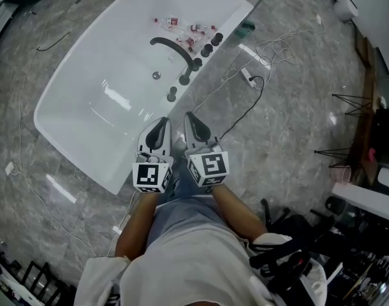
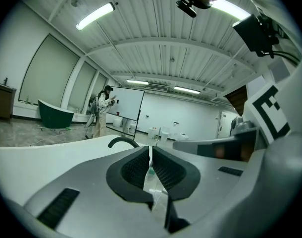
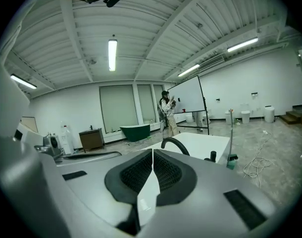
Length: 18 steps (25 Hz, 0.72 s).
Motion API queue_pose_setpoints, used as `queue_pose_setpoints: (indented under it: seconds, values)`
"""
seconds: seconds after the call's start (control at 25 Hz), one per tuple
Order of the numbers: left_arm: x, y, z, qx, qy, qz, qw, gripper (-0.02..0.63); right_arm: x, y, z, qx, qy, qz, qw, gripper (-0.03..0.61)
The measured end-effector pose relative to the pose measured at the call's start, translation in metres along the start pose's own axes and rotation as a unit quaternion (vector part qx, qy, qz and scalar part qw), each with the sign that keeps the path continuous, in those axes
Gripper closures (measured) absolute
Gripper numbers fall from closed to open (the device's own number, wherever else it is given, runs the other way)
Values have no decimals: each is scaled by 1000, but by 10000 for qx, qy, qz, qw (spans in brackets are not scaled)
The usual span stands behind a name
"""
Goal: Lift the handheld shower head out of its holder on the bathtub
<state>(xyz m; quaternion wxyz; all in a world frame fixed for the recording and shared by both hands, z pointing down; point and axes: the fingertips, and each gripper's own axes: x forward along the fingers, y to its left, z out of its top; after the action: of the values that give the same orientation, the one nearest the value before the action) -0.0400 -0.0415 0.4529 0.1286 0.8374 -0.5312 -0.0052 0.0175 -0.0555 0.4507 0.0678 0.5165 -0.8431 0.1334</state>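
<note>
Seen from the head view, a glossy white oblong bathtub (image 1: 73, 126) stands on a grey, marble-veined floor (image 1: 296, 120). A black curved spout (image 1: 172, 45) arches over the basin, and a row of round black fittings (image 1: 185, 79) runs along the rim. The handheld shower head is among these, though which one it is cannot be told. The left gripper (image 1: 160, 127) and the right gripper (image 1: 193, 121) sit side by side just beside the tub's near rim. Both point toward the fittings and stay short of them. Each carries a marker cube (image 1: 150, 176).

In the left gripper view, the grey moulded shells end in black ribbed fingers (image 2: 136, 170). These are pressed together at the tips (image 2: 151, 152) with nothing between them. Beyond them lies the smooth white tub rim (image 2: 52, 150) with the spout (image 2: 122, 141) rising behind it, well apart from the tips.

In the right gripper view, the ribbed black fingers (image 3: 168, 175) likewise meet at the tips (image 3: 152, 152) and hold nothing. The spout (image 3: 176, 144) curves up just past them. A short black cylindrical fitting (image 3: 213, 156) stands on the rim (image 3: 205, 143) to its right, clear of the fingers. A white cable (image 3: 257, 165) loops over the floor.
</note>
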Motion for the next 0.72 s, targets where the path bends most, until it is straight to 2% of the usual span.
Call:
queue_pose_setpoints:
  seconds: [0.12, 0.24, 0.32, 0.36, 0.56, 0.72]
  values:
    - [33, 17, -26, 148, 89, 164, 9997, 595, 19, -13, -5, 41, 60, 86, 9999, 560]
    - [81, 44, -72, 433, 240, 255, 9984, 588, 35, -20, -13, 11, 123, 216, 9997, 560]
    - [118, 61, -109, 534, 423, 274, 9973, 435, 48, -27, -23, -47, 191, 318, 9993, 560]
    - [136, 69, -127, 538, 530, 303, 9967, 404, 55, -33, -28, -89, 228, 362, 9990, 560]
    - [211, 94, -208, 619, 1043, 423, 9917, 381, 90, -70, -53, -294, 335, 464, 9979, 560]
    - [258, 109, -245, 916, 1234, 461, 9870, 382, 117, -100, -70, -214, 342, 368, 9985, 560]
